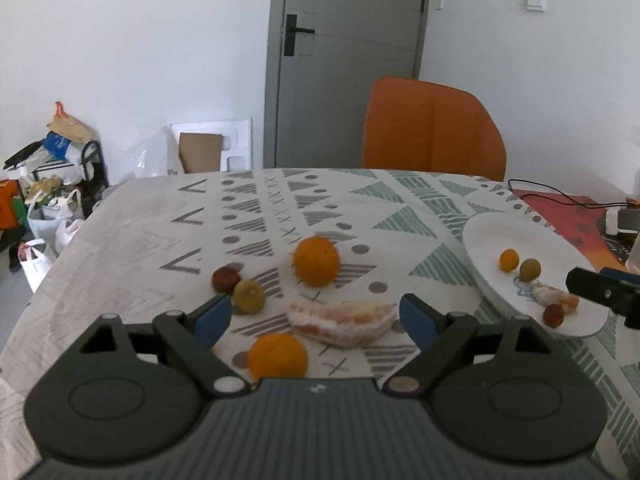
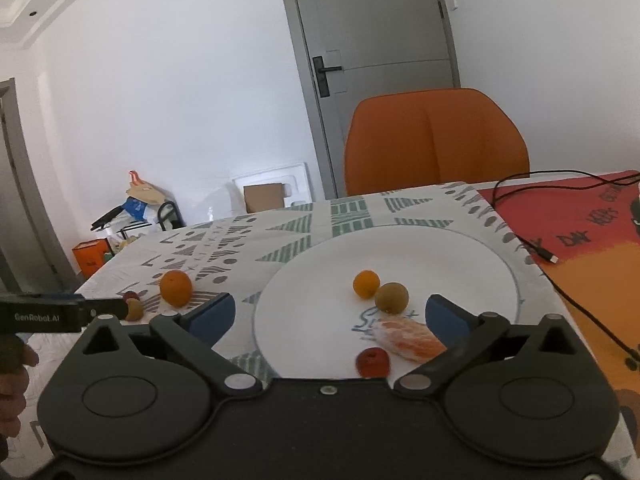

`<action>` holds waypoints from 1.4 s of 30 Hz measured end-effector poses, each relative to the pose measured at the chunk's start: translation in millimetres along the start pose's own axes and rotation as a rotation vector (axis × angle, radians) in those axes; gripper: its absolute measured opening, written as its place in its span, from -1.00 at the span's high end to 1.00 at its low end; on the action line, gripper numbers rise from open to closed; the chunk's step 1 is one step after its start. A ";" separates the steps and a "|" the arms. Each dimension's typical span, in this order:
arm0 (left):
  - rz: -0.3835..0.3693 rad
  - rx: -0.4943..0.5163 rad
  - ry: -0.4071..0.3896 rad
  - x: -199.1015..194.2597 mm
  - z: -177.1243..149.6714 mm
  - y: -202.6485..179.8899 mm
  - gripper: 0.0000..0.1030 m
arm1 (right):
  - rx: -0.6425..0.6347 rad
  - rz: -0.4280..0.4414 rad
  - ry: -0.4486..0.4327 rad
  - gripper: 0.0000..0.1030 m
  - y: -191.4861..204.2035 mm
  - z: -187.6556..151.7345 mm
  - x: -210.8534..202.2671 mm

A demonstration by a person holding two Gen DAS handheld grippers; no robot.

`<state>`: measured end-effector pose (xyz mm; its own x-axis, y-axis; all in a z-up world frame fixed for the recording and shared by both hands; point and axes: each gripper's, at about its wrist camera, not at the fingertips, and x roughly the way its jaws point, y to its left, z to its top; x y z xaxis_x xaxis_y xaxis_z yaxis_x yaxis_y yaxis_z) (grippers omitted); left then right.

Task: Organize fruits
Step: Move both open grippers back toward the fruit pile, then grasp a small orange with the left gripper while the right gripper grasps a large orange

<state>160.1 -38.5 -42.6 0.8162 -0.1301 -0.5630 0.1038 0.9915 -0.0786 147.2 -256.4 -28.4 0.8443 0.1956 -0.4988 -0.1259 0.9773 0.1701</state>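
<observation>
My left gripper (image 1: 316,314) is open above the patterned tablecloth. Between and just past its blue fingertips lie a peeled citrus segment (image 1: 343,322) and an orange (image 1: 277,356). Farther off sit a bigger orange (image 1: 316,261), a yellow-green fruit (image 1: 249,296) and a dark red fruit (image 1: 225,279). My right gripper (image 2: 330,314) is open over the near edge of the white plate (image 2: 460,248). On the plate lie a small orange fruit (image 2: 366,283), a brown-green fruit (image 2: 391,298), a peeled segment (image 2: 410,339) and a red fruit (image 2: 372,361). Nothing is gripped.
An orange chair (image 1: 432,128) stands at the table's far side. A red-orange mat (image 2: 580,232) with a black cable (image 2: 536,246) lies right of the plate. Bags and boxes (image 1: 48,184) clutter the floor at left. A hand (image 2: 12,380) shows at the lower left.
</observation>
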 end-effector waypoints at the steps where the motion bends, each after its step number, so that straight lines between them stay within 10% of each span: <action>1: 0.004 -0.004 0.001 -1.2 -1.8 2.6 -0.75 | -0.001 -0.001 0.003 -1.00 2.0 -0.1 0.9; 21: 0.038 -0.099 0.023 -9.1 -25.5 50.8 -0.69 | -0.091 0.066 0.021 -1.00 51.9 -4.0 11.3; 42: 0.008 -0.176 0.038 12.1 -32.9 83.2 0.34 | -0.152 0.140 0.076 -1.00 103.1 -5.8 35.1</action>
<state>160.0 42.2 -83.0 0.7943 -0.1255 -0.5945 -0.0064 0.9767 -0.2147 160.9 -148.3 -33.2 0.7721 0.3299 -0.5432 -0.3206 0.9402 0.1152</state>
